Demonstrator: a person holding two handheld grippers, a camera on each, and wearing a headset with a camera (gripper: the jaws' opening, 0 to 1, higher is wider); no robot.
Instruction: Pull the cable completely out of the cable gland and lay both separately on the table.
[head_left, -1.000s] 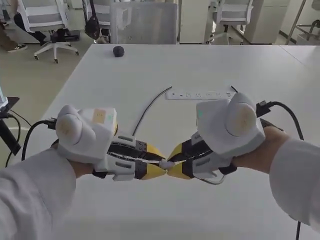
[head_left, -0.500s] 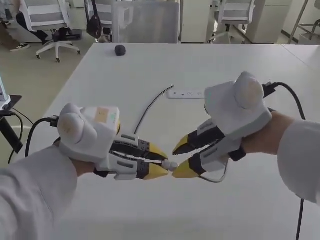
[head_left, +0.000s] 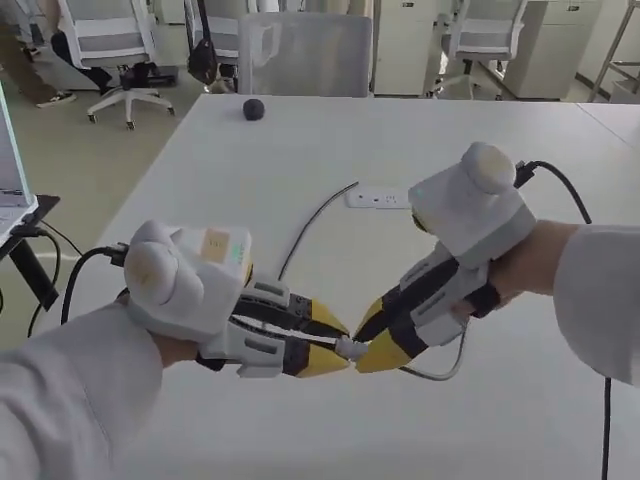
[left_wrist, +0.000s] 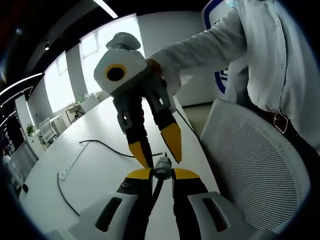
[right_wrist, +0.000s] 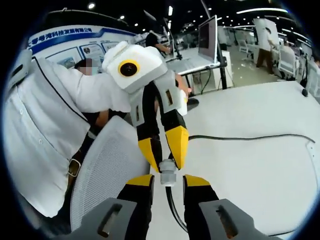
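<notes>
The left gripper (head_left: 338, 346) has its jaws closed on the gland (left_wrist: 161, 168), which sits between their yellow tips, clear of the table (head_left: 300, 150). The gland appears small, light and rigid; its smooth body may twist or slip in the pads, so it is best clamped across its widest part. The right gripper (head_left: 365, 343) faces it tip to tip with jaws apart, one on each side of the gland and gripping nothing. The cable (right_wrist: 170, 205) leaves the gland and runs back between the right jaws; a further length runs back between the left jaws. It looks thin, light and limp. The best hold is just beside the gland, with the pull along its axis, because a hold farther back lets it bow.
</notes>
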